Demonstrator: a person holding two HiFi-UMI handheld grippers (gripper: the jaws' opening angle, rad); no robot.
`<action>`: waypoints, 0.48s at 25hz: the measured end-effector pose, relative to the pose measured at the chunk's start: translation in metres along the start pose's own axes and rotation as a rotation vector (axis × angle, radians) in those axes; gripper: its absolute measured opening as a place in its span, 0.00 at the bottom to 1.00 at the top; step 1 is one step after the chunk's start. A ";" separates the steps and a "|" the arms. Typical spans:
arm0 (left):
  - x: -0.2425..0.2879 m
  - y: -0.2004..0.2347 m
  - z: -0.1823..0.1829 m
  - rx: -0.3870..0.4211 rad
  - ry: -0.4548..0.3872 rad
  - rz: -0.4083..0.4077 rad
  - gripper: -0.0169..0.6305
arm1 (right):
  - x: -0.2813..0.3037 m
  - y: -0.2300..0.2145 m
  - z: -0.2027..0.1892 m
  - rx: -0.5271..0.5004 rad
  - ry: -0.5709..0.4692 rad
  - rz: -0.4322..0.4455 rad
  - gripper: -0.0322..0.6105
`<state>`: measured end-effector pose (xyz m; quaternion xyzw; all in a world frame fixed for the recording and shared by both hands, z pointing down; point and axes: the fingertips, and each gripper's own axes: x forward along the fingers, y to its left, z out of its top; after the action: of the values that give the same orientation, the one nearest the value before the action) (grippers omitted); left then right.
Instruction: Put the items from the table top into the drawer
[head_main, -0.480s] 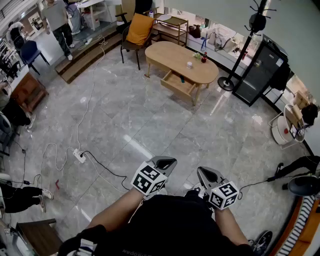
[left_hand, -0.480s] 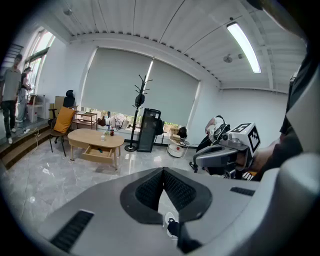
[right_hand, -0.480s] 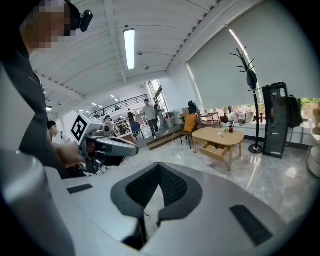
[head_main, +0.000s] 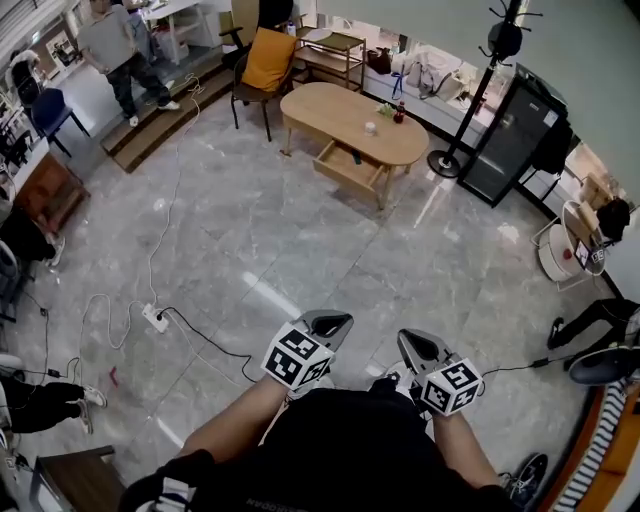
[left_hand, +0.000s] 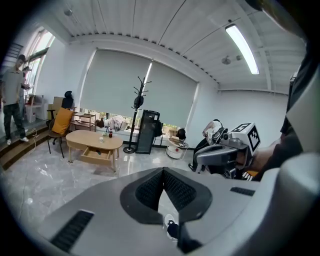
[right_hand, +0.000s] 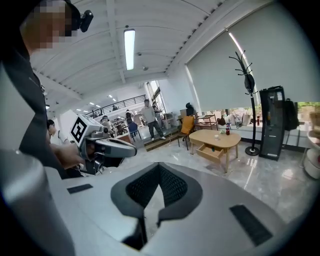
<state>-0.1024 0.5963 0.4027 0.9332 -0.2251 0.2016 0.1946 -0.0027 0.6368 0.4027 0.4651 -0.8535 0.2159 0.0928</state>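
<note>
Both grippers sit low in front of the person's body, side by side and well apart from the table. The left gripper has its jaws pressed together with nothing between them. The right gripper is closed the same way and also empty. Each points out over the grey floor and slightly down. The table stands far across the room, an oval wooden top on legs. Its drawer is pulled out of the near long side, and a small dark item lies inside, too small to identify. On the top, a white cup stands toward the right end. A red bottle is just beyond it at the far edge, with something green beside it that is too small to make out. The rest of the top is bare wood. A chair with an orange cushion stands at the table's left end. A coat stand rises off the right end, next to a black cabinet. A white power strip with trailing cables lies on the floor to the left, between the person and the table. Another person is on a low step in the far left corner.
</note>
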 end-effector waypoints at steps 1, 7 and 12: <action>0.001 0.000 -0.002 -0.004 0.005 -0.003 0.03 | 0.000 0.001 0.002 -0.003 -0.005 0.002 0.05; 0.006 0.009 -0.017 -0.039 0.041 -0.011 0.03 | 0.006 0.004 0.003 -0.013 0.007 0.002 0.06; 0.030 0.019 -0.006 -0.050 0.041 -0.016 0.03 | 0.012 -0.019 -0.004 -0.021 0.059 0.002 0.06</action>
<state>-0.0895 0.5730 0.4273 0.9254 -0.2187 0.2134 0.2242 0.0061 0.6205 0.4158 0.4567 -0.8530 0.2209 0.1226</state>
